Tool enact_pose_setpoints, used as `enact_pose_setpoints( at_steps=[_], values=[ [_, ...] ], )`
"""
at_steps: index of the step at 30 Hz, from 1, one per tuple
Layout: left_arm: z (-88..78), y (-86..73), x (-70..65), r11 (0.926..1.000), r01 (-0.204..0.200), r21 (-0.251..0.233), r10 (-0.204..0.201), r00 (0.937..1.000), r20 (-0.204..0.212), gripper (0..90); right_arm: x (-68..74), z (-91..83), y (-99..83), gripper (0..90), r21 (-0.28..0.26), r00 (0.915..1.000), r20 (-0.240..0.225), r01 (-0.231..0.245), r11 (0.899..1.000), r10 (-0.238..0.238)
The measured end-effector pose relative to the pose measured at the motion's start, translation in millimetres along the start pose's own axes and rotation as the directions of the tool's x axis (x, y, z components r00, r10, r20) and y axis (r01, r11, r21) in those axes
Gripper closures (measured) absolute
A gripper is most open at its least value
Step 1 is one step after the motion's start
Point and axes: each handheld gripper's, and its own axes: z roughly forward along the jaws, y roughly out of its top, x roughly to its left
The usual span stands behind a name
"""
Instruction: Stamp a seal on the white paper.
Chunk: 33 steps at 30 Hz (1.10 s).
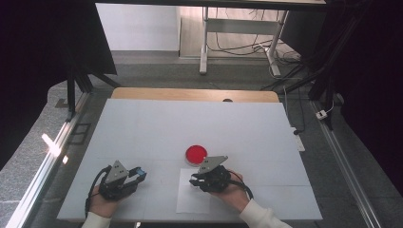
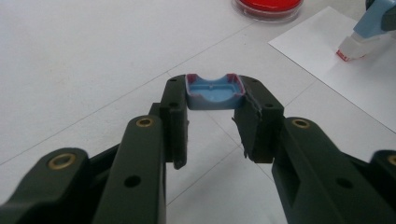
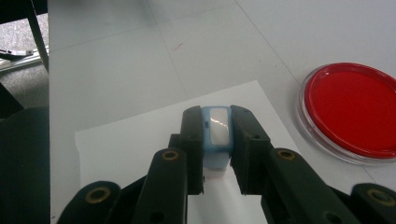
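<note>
Stamp (image 1: 196, 181) in my right gripper (image 1: 195, 181), over paper (image 1: 192, 202); pad (image 1: 196, 153) just beyond, nearer this hand. Left gripper view: my left gripper (image 2: 212, 112) clamps blue cap (image 2: 214, 92), stamp (image 2: 369, 28) off right. Right gripper view: jaws pinch stamp (image 3: 216, 135) upright, face on paper (image 3: 140, 140).

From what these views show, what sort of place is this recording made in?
Probably a lab or workshop set up for recording: a white-topped table boxed in by dark curtains, a metal-legged bench behind with loose cables on the floor, and a red-filled dish on the table.
</note>
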Motion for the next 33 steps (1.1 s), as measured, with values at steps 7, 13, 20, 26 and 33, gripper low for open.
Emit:
enact_pose_setpoints(
  at_steps=[7,13,20,26,33],
  values=[
    [-0.1,0.0,-0.2,1.0,0.0,0.0,0.0,1.0,0.0,64.7,0.5,0.4,0.1,76.0,0.002,0.9999,0.007,0.012,1.0,-0.012],
    [-0.1,0.0,0.1,1.0,0.0,0.0,0.0,1.0,0.0,64.6,2.1,1.9,0.4,76.0,0.014,0.9997,0.016,0.021,1.0,-0.021],
    [0.1,0.0,-0.1,1.0,0.0,0.001,0.0,1.0,0.0,64.7,3.6,3.1,0.3,76.1,0.033,0.9995,0.023,0.021,0.999,-0.022],
    [0.1,0.1,-0.5,1.0,0.0,0.001,0.0,1.0,-0.001,64.6,4.6,2.9,1.0,76.3,0.048,0.9988,0.035,0.031,0.998,-0.033],
    [-0.3,0.0,-0.6,1.0,0.002,0.001,-0.002,1.0,-0.001,64.6,5.1,3.0,0.6,76.4,0.05,0.9988,0.036,0.033,0.998,-0.035]
  ],
)
